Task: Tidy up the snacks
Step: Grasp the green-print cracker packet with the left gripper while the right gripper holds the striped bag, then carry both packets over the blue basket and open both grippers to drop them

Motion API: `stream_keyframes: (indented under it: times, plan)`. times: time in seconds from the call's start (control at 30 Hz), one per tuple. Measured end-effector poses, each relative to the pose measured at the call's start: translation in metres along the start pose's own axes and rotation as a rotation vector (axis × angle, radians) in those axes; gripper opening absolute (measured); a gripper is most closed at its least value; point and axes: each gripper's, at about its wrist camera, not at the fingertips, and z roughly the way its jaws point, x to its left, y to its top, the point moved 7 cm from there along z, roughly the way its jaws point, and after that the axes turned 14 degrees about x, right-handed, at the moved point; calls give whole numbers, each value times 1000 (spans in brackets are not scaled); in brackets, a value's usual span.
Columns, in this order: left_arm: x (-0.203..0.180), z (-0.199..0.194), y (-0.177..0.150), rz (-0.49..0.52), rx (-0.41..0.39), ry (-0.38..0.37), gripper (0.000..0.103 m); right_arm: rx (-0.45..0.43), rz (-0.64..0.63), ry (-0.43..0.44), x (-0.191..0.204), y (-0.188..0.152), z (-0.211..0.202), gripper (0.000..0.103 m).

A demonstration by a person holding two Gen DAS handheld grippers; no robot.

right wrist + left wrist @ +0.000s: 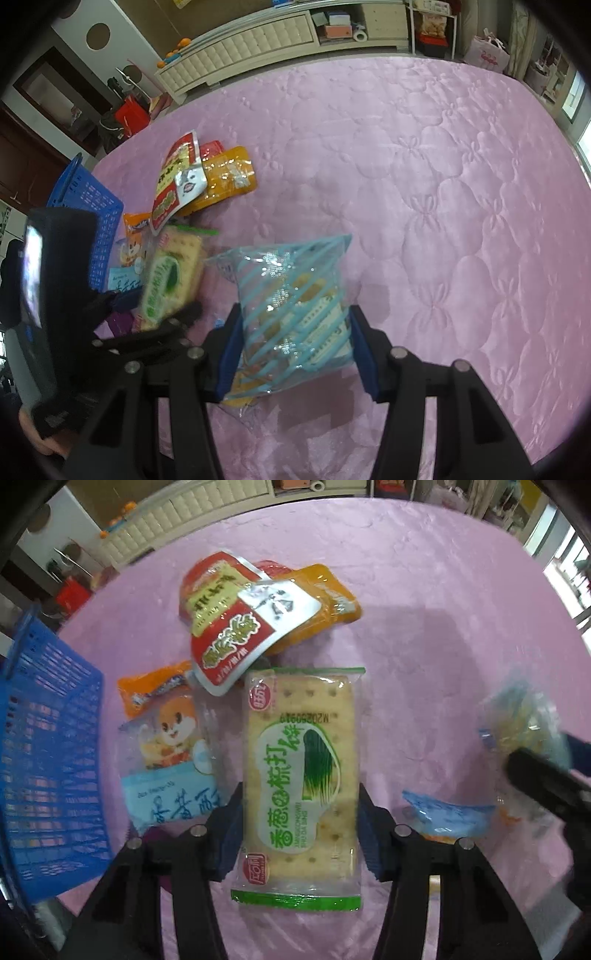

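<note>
My left gripper (301, 797) is shut on a green-and-white cracker pack (301, 771), its blue pads against both long sides. The pack also shows in the right wrist view (170, 277). My right gripper (295, 321) is shut on a clear bag with light-blue stripes (291, 306), held above the pink bedspread; it appears blurred in the left wrist view (524, 731). A blue plastic basket (48, 775) stands at the left, also seen in the right wrist view (99, 218).
Loose snacks lie on the pink quilted bedspread (443, 206): a red-and-white pouch (236, 627) over an orange pouch (321, 602), an orange packet (155, 690), a squirrel-print bag (170, 760), a blue packet (447, 812). A cream headboard (251, 40) lies beyond.
</note>
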Motion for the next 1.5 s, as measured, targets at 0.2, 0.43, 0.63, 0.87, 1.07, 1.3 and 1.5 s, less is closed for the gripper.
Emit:
stream_keyframes:
  times: [0.2,0.43,0.63,0.87,1.07,1.3,1.5]
  plan:
    - [15,-25,-13,1,-47,-43,51,-8,-11,-21,12,-1,-12,59]
    - [29,-73,-34,36,-138,-118,51,-40,-37,-55,40,-8,-42,59]
    - [52,-120,-60,30,-220,-156,51,-86,-74,-71,72,-19,-75,59]
    - [94,-167,-93,-1,-296,-153,51,-140,-135,-57,125,-24,-112,59]
    - [148,-193,-117,-48,-351,-150,51,-174,-208,-37,180,-27,-127,59]
    - [215,-214,-140,-103,-387,-140,51,-167,-269,-27,237,-21,-119,59]
    - [267,-210,-130,-148,-388,-128,51,-148,-331,-30,286,1,-99,59]
